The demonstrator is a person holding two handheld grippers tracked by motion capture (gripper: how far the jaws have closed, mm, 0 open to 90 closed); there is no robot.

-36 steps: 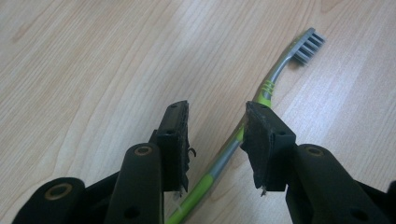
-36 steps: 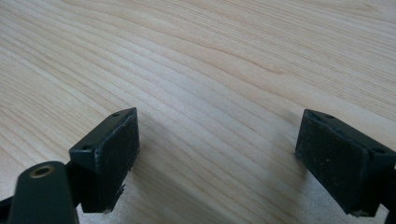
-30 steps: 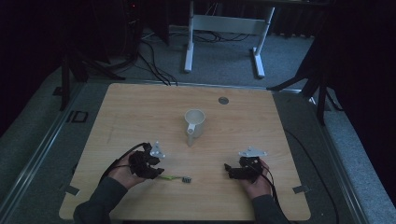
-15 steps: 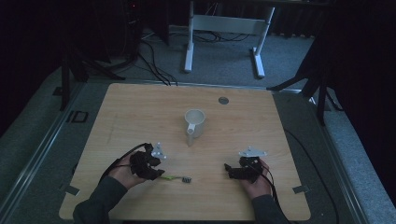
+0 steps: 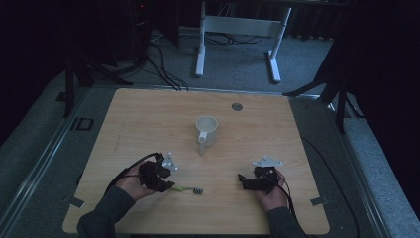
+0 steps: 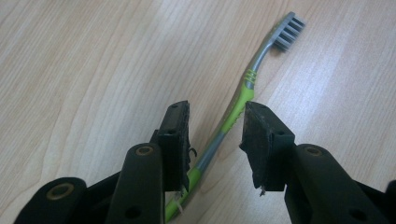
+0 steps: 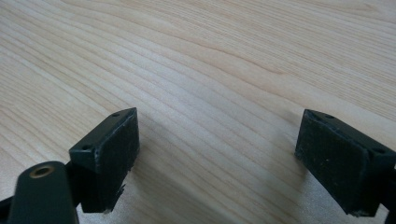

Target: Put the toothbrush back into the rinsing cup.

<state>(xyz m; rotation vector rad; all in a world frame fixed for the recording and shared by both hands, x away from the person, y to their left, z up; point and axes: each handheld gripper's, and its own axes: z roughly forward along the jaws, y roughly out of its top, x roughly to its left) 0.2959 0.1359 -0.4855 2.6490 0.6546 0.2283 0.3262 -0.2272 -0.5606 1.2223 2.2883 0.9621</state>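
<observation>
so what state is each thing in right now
toothbrush: flat on the table, handle between the left jaws, not pressed
mug: upright, looks empty, handle toward the person
left gripper: jaws open, just closing a little
right gripper: jaws wide open, nothing between

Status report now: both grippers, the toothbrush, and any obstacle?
Left gripper open, straddling toothbrush, no grip. Right gripper open over bare table. Nothing blocking.

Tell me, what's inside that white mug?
The mug stands upright on the table and looks empty from above. Its rim hides the near inner wall, so something small there could go unseen.
</observation>
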